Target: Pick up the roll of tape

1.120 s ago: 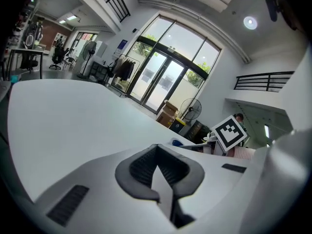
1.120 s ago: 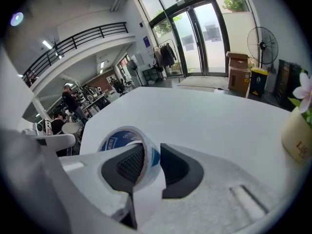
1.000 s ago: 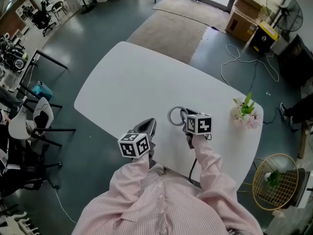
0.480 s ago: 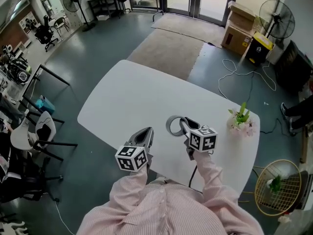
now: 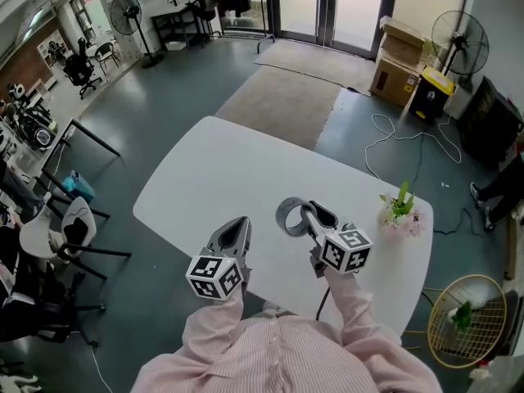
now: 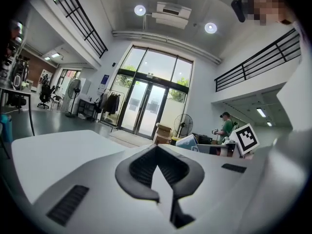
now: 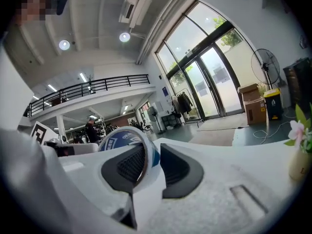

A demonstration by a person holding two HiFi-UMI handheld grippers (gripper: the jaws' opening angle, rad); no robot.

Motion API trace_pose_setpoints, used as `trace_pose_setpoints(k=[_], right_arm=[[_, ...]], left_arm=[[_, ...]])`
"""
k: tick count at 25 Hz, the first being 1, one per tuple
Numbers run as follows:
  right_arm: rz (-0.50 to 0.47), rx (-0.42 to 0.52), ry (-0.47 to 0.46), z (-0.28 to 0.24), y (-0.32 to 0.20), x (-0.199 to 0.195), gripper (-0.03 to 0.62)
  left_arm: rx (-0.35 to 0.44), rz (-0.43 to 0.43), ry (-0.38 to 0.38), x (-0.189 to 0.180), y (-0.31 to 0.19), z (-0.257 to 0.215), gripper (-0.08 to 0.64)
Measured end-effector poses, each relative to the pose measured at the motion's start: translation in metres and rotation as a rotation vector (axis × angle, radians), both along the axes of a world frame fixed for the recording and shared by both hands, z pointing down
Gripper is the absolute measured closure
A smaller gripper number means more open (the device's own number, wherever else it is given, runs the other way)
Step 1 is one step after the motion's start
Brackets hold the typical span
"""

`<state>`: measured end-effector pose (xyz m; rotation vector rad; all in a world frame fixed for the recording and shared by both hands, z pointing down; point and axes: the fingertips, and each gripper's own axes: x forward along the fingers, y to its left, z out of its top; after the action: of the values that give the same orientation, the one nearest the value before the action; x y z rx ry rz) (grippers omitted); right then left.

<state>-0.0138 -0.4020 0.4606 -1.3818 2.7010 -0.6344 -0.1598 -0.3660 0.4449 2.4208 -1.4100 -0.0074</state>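
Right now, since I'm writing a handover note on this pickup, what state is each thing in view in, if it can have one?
roll of tape: held clear of the table, one wall pinched in the right gripper.
right gripper: shut on the roll of tape.
left gripper: shut, nothing in it.
flower vase: upright on the table, apart from both grippers.
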Motion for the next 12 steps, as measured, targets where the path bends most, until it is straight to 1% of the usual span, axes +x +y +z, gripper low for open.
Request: trace_pose_setpoints(k=[5,12], right_arm=[[0.009,0.075,-0.034,-0.024,0.007,0.002,0.500],[0.020,0.163,-0.054,-0.052,0.015,0.006,0.500]], left_arm=[[0.058,-0.025,-0.027,-0.008,0.003,-0.017,0.558],[0.115,-0.064,-0.035,-0.019,0.007,-0.038,0.558]])
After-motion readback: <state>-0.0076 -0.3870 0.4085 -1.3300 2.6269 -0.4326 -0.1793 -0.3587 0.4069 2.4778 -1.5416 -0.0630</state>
